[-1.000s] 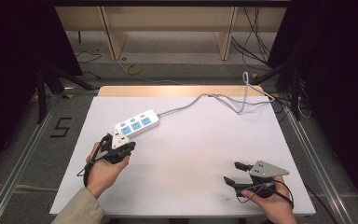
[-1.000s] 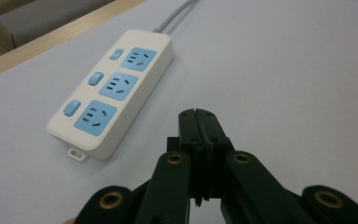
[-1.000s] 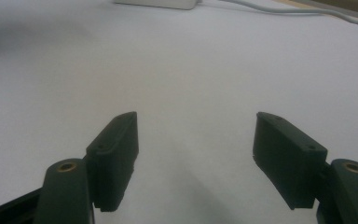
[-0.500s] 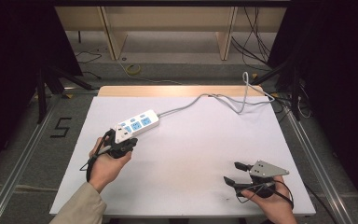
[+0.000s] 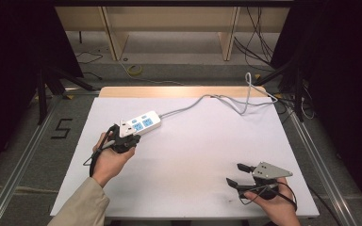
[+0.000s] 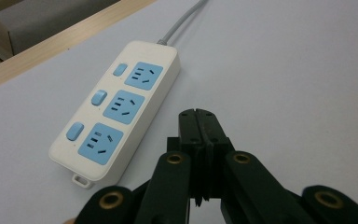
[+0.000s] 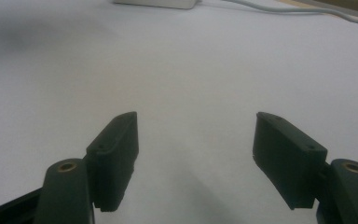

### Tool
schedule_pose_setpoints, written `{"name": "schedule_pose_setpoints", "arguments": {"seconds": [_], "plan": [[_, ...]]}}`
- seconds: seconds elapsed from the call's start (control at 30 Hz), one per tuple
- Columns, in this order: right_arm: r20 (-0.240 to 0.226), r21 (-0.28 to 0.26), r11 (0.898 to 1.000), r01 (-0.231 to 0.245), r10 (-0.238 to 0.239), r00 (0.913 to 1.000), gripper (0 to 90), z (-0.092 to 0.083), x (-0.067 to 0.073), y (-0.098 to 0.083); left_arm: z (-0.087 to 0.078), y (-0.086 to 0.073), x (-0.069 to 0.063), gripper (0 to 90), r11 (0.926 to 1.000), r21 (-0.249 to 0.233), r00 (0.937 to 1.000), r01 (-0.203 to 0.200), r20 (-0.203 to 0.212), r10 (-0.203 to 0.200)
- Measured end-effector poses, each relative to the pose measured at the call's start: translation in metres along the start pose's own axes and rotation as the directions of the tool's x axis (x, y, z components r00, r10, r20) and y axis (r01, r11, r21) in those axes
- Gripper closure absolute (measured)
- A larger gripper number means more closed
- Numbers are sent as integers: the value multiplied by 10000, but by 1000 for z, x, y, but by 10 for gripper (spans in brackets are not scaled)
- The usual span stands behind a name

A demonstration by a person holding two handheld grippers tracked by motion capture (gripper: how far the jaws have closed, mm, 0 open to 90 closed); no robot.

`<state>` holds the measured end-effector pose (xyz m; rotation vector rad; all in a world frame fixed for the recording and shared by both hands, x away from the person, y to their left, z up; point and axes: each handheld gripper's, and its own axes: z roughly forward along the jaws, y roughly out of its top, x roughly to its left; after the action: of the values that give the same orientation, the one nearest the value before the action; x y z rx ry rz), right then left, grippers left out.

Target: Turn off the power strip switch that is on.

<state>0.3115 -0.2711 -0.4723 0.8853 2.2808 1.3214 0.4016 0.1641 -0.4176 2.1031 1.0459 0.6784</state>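
In the high view, a white power strip (image 5: 140, 124) lies on the white table (image 5: 193, 160), in the far left part of it. Its grey cable (image 5: 202, 101) runs to the far right edge of the table. The left gripper (image 5: 122, 139) is just beside the near end of the strip, and the left hand (image 5: 107, 157) holds it. The right gripper (image 5: 239, 174) is near the right front corner, well apart from the strip, and its jaws stand open.

In the left gripper view, the two black jaws are pressed together with nothing between them. The power strip (image 6: 116, 109) lies just beside them, at their left, with three blue sockets and three blue switches on top.

In the right gripper view, the jaws are wide apart and empty above the bare table (image 7: 191, 79). The end of the power strip (image 7: 156, 3) is at the top edge.
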Motion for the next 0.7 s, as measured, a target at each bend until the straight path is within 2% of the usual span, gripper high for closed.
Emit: {"name": "schedule_pose_setpoints", "arguments": {"seconds": [0.7], "plan": [[6, 26, 10000, -30, 30, 10000, 322, 0, 0, 0, 13, 17, 9, 896, 9998, 205, 10000, -36, -45, 37]]}}
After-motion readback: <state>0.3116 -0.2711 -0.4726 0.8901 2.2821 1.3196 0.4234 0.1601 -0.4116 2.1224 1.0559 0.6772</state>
